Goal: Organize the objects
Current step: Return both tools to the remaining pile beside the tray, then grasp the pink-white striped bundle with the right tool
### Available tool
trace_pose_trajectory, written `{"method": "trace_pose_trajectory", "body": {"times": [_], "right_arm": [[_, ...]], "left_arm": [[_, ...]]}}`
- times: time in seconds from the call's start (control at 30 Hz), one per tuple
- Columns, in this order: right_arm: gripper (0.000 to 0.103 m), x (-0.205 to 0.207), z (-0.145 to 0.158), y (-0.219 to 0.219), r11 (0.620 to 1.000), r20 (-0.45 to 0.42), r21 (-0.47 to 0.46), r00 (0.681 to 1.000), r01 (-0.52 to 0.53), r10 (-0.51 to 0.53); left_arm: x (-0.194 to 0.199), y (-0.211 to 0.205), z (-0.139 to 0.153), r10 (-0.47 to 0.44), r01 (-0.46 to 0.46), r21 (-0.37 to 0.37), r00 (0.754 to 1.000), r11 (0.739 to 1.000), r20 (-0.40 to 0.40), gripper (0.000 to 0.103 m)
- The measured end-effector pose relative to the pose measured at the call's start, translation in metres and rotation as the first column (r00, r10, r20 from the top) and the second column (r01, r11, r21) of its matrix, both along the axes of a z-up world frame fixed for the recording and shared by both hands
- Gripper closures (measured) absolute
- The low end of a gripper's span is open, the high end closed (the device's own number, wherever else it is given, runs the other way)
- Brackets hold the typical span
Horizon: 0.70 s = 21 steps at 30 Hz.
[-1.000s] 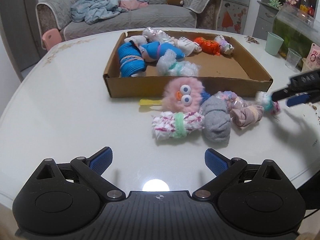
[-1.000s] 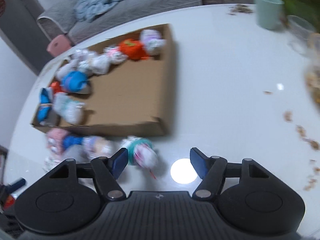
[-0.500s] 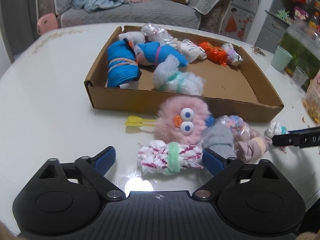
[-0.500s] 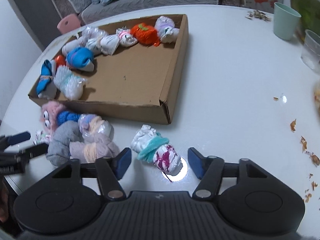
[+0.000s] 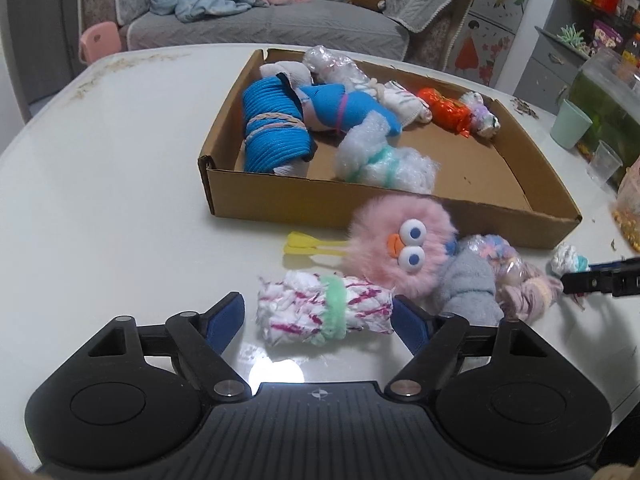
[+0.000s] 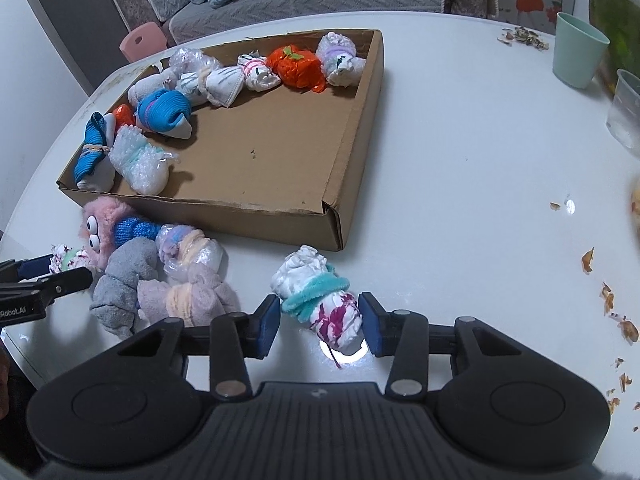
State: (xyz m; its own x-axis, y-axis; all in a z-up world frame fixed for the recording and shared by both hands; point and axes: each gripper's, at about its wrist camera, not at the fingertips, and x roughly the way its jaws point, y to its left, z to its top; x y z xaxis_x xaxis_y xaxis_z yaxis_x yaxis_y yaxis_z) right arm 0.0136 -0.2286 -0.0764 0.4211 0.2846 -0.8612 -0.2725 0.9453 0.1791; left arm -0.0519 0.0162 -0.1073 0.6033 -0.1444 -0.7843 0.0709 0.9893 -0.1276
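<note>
A white-and-magenta bundle with a green band (image 5: 324,312) lies on the white table between my left gripper's (image 5: 318,318) closing jaws. The right pad is at its end and a gap shows at the left pad. My right gripper (image 6: 319,326) is closing on a white-and-magenta bundle with a teal band (image 6: 320,296), and both pads touch its sides. A pink fluffy toy (image 5: 400,248), a grey bundle (image 5: 468,284) and a pale pink bundle (image 6: 188,300) lie before the cardboard box (image 5: 360,200). Several wrapped bundles sit inside the box.
A green cup (image 6: 580,56) and a clear plastic cup (image 6: 630,108) stand at the table's far right. Crumbs (image 6: 608,300) are scattered on the right side. A grey sofa (image 5: 280,20) and a pink stool (image 5: 100,38) stand beyond the table.
My left gripper moved forward until the green-banded bundle lay between its jaws, which narrowed. My right gripper's jaws closed in around the teal-banded bundle.
</note>
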Motion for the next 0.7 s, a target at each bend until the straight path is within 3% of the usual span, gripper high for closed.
{"method": "trace_pose_trajectory", "body": {"times": [0.1, 0.13, 0.33, 0.7], "right_arm": [[0.068, -0.001, 0.0, 0.002, 1.0, 0.001, -0.014, 1.0, -0.007, 0.007], [0.072, -0.001, 0.001, 0.002, 1.0, 0.002, -0.018, 1.0, -0.008, 0.008], [0.073, -0.005, 0.01, 0.003, 1.0, 0.007, -0.018, 1.0, -0.016, 0.016], [0.073, -0.001, 0.087, -0.006, 0.993, 0.17, 0.121, 0.985, -0.018, -0.002]], "left_arm": [[0.001, -0.003, -0.003, -0.014, 0.013, 0.018, 1.0, 1.0, 0.018, 0.025], [0.0, -0.004, -0.002, -0.022, 0.022, 0.025, 0.999, 0.999, 0.025, 0.034], [-0.006, -0.003, 0.007, -0.037, 0.036, 0.017, 0.999, 0.999, 0.035, 0.038], [-0.014, -0.01, 0.097, -0.116, 0.103, 0.086, 0.979, 0.991, 0.167, 0.038]]}}
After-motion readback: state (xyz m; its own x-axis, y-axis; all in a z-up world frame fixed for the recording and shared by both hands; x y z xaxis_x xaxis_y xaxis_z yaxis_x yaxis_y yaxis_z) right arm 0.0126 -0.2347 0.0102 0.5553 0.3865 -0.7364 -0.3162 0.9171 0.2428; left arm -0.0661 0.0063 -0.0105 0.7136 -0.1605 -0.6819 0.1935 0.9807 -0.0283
